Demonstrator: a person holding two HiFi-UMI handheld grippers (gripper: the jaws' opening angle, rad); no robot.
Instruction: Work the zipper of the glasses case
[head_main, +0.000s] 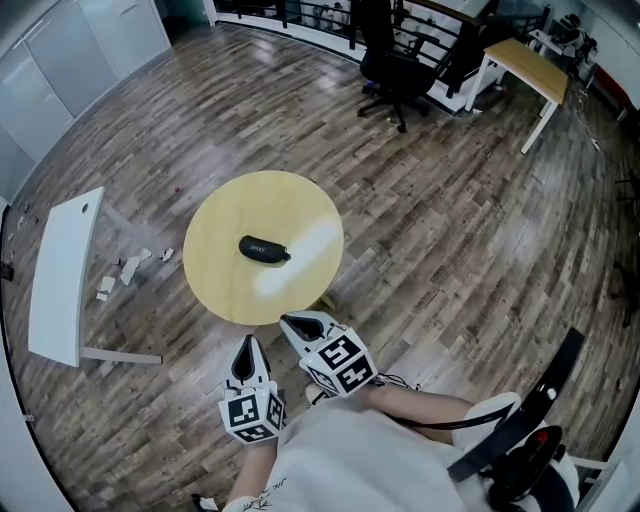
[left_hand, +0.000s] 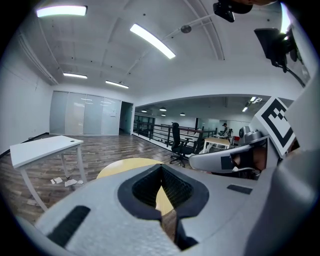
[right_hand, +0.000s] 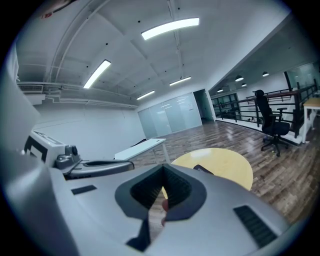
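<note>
Black case (head_main: 264, 249) is lying crosswise ahead of the closed, empty right gripper (head_main: 292, 321), farther from the closed left gripper (head_main: 247, 346).

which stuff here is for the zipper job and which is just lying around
For the job: glasses case, round table under it, left gripper, right gripper, both shut and empty.
Lying about: white desk, white scraps on the floor, office chair, wooden desk.
</note>
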